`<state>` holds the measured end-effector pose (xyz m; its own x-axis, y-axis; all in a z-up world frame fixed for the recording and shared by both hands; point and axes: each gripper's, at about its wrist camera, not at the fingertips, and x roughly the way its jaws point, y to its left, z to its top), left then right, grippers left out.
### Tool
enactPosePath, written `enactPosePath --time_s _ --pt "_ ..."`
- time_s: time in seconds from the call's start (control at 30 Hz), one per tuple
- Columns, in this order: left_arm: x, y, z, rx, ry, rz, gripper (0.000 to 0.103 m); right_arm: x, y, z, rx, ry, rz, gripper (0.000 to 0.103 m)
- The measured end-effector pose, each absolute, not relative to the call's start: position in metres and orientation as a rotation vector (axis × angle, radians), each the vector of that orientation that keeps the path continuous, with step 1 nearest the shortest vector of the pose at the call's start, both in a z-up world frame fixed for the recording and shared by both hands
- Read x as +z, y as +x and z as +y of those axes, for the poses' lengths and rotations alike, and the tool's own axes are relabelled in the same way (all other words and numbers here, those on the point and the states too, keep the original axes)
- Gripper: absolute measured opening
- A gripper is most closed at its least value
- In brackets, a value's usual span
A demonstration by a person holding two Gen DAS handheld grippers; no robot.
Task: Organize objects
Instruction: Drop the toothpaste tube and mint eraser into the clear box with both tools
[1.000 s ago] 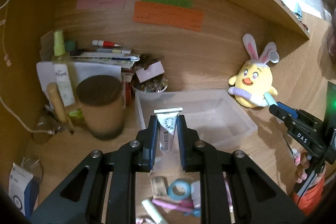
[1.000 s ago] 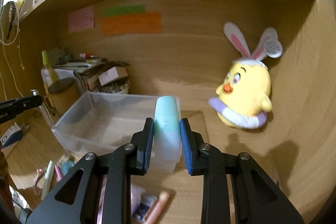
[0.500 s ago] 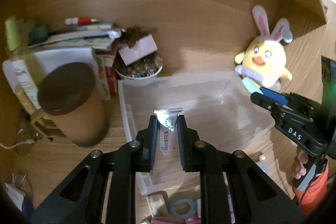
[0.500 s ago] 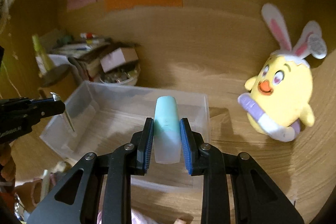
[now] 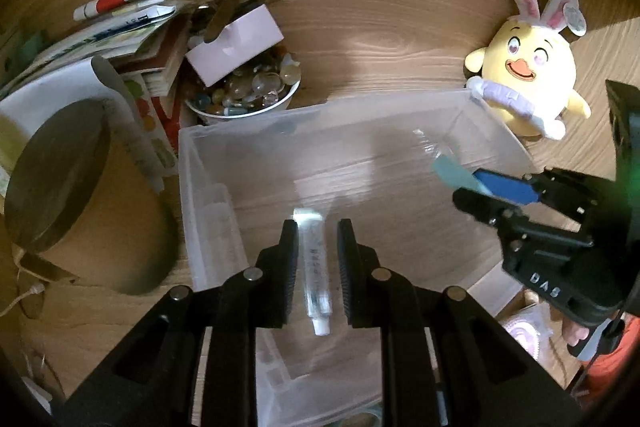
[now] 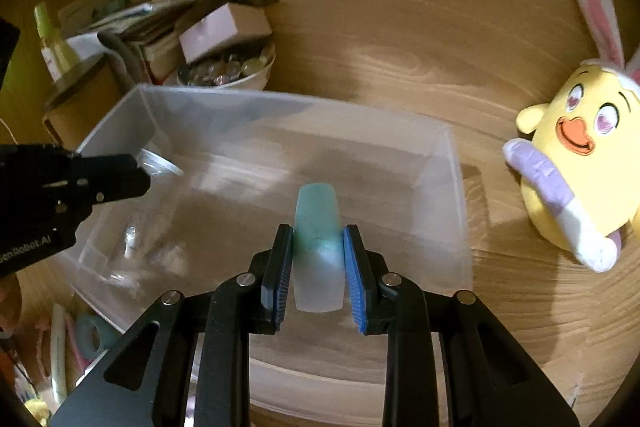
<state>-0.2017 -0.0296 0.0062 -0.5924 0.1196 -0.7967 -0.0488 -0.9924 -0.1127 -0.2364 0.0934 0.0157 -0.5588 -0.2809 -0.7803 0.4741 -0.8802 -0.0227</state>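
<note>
Left wrist view is showing the left gripper (image 5: 318, 263) now opening wide, the small tube (image 5: 315, 273) slipping loose over the clear bin (image 5: 188, 163) (drop apparently underway). Right gripper (image 6: 318, 269) is clamping 1 teal bottle (image 6: 318, 227) above that bin, which is otherwise looking empty.

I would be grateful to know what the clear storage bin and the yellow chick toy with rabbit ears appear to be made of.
The clear rectangular storage bin looks like thin moulded plastic with a slightly frosted finish: the wood grain shows through its walls and floor. The yellow chick toy with rabbit ears looks like soft plush fabric over stuffing, with a matte surface, rounded body and printed or stitched face.
</note>
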Motion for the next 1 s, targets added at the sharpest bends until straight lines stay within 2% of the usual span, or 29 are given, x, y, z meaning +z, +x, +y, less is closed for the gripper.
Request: enactPosePath --time_s 0.13,0.2,0.27,0.33,0.37,0.43,0.5,0.63,0.8,1.0 --pt "0.009 -0.196 -0.03 2.708 -1.367 -0.127 0.018 0.018 -0.234 0.094 -2.414 1.165 0.326 0.023" --pt "0.013 -0.19 -0.03 2.709 -1.355 -0.13 0.023 0.021 -0.23 0.095 -2.417 1.16 0.328 0.027" --pt "0.021 -0.179 -0.031 2.734 -1.32 -0.126 0.031 0.027 -0.225 0.098 -2.423 1.143 0.314 0.033" --pt "0.029 -0.167 -0.032 2.76 -1.277 -0.124 0.047 0.036 -0.216 0.102 -2.445 1.109 0.305 0.038" --pt "0.033 -0.161 -0.032 2.776 -1.254 -0.122 0.052 0.042 -0.21 0.105 -2.46 1.083 0.301 0.04" --pt "0.043 -0.145 -0.037 2.815 -1.201 -0.125 0.073 0.051 -0.198 0.109 -2.486 1.037 0.294 0.051" --pt "0.05 -0.129 -0.042 2.846 -1.161 -0.135 0.083 0.064 -0.18 0.117 -2.521 0.973 0.289 0.061" --pt "0.057 -0.096 -0.05 2.915 -1.106 -0.113 0.094 0.08 -0.148 0.129 -2.586 0.871 0.282 0.082" --pt "0.051 -0.061 -0.057 2.961 -1.103 -0.097 0.097 0.082 -0.111 0.144 -2.602 0.838 0.242 0.084" --pt "0.02 -0.031 -0.068 2.939 -1.218 -0.165 0.097 0.061 -0.073 0.157 -2.612 0.851 0.229 0.084"
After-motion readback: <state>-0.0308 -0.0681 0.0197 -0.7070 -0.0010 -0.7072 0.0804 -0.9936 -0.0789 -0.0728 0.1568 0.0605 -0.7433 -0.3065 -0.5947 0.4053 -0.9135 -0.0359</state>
